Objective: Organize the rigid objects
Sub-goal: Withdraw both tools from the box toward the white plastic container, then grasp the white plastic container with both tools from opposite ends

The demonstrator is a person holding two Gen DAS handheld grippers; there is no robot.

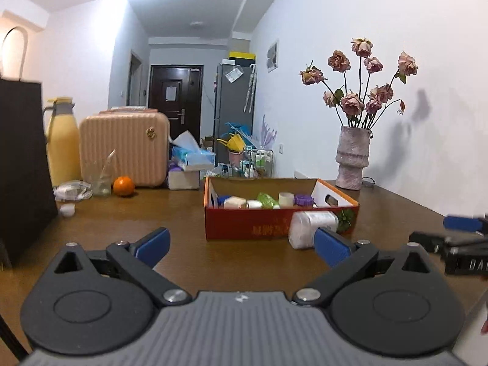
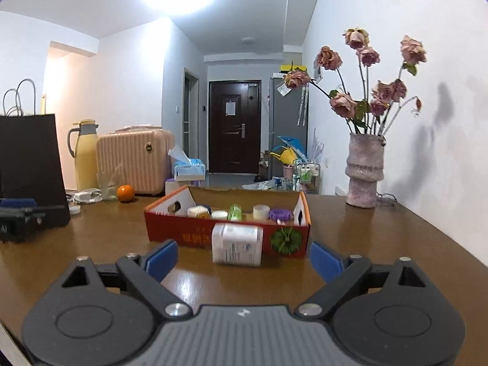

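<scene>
Both grippers stand with their blue-padded jaws spread wide and nothing between them: the left gripper (image 1: 242, 245) and the right gripper (image 2: 242, 259) hover low over the brown wooden table (image 2: 381, 244), each pointing toward the far end of the room. No earlier view is at hand, so only this spread stance can be told.

Just ahead of the right gripper, a white plastic jar (image 2: 237, 244) lies on its side on the table, its printed label facing the camera, touching or just in front of the near wall of a red cardboard box (image 2: 183, 233). In the left wrist view the same jar (image 1: 308, 227) lies beside that gripper's right finger, which covers part of it.

Inside the open-topped box (image 1: 244, 225) stand several small containers in a row: white jars, a green bottle (image 2: 235, 212), a cream cylinder (image 2: 261, 212) and a purple lid or jar (image 2: 280, 214). A green pumpkin picture marks the box's near right corner.

Farther out, a pink ribbed vase (image 2: 364, 172) of faded roses stands at the table's far right by the wall. To the far left sit an orange (image 2: 125, 192), a pale pink ribbed suitcase (image 2: 134, 161), a yellow thermos jug (image 2: 84, 155), a tissue box (image 2: 189, 169) and a black paper bag (image 2: 30, 164).
</scene>
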